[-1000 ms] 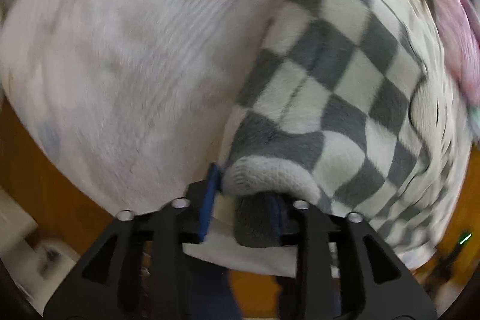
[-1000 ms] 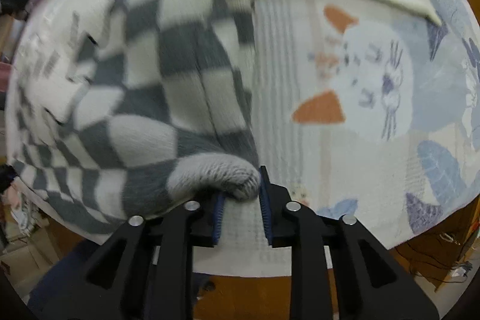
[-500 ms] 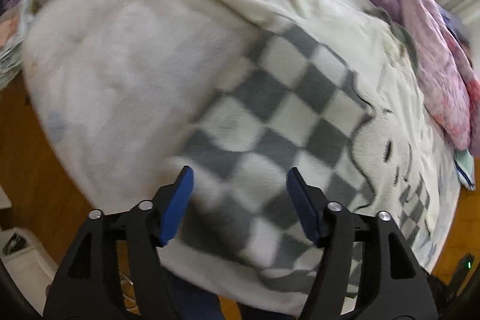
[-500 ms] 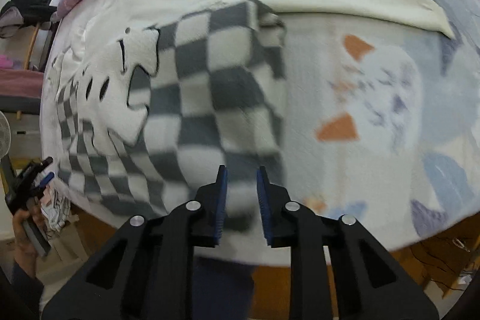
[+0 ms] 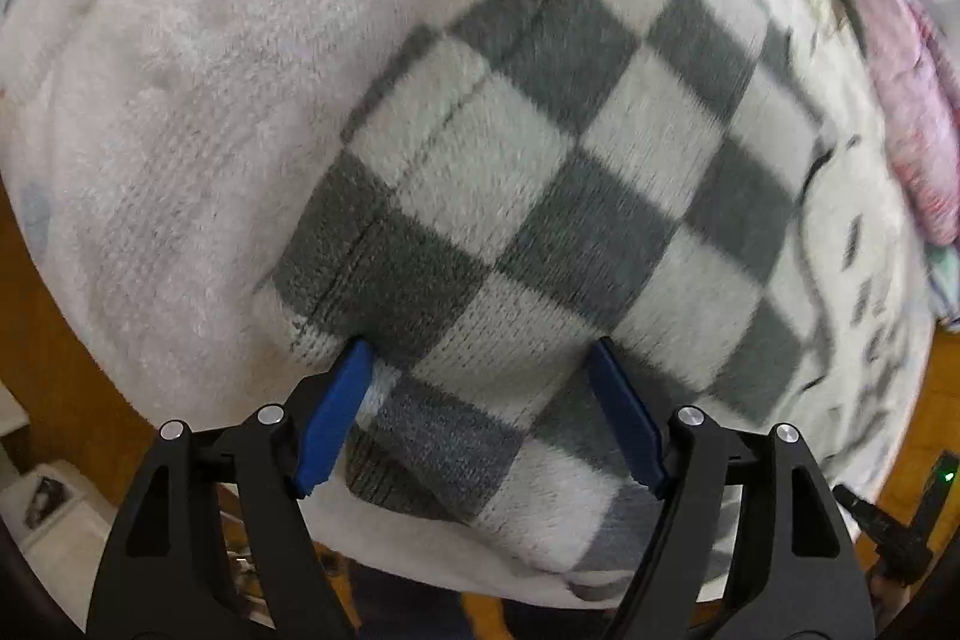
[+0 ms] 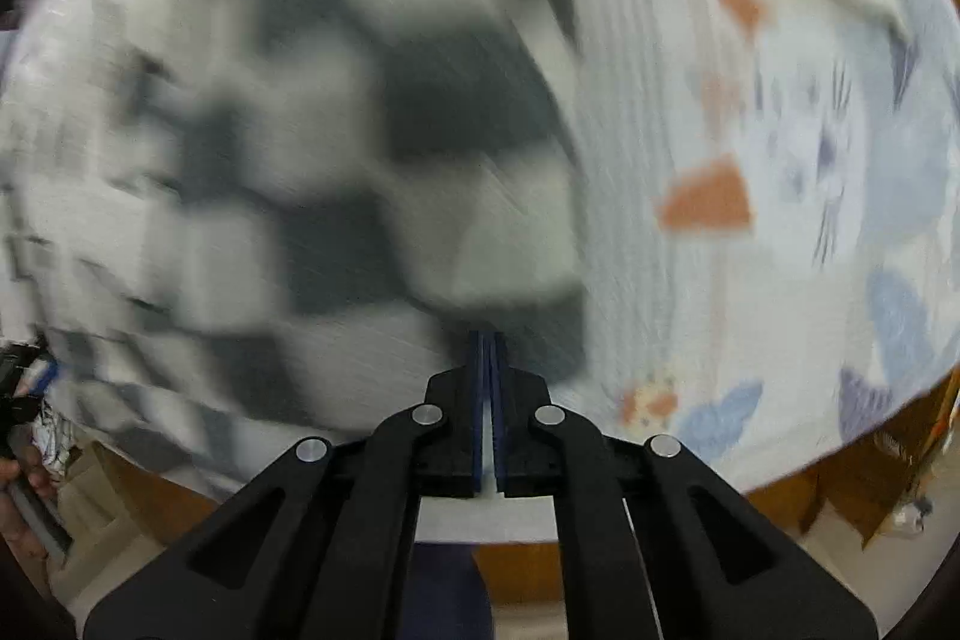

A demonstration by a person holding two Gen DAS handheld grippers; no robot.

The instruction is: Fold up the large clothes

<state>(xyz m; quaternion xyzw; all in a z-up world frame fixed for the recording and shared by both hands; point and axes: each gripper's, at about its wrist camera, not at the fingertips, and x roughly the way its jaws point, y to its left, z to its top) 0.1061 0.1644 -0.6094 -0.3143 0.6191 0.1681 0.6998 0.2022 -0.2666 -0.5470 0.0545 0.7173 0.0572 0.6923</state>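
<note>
Grey-and-cream checkered fleece garment (image 5: pixel 540 196) lay spread on the pale fluffy bedspread (image 5: pixel 180 100), its near hem doubled over at the bed's edge; folding looked barely begun, most of the cloth still flat; the left gripper (image 5: pixel 480 382) stood wide open astride the hem, holding nothing; the right gripper (image 6: pixel 487 346) was pressed closed, and the blurred view did not show any cloth between its pads.

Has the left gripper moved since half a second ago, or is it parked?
Yes. The left gripper, jaws open, has dropped closer to the checkered sweater; its hem corner now lies between the fingers, and the squares look bigger against the bed cover.
</note>
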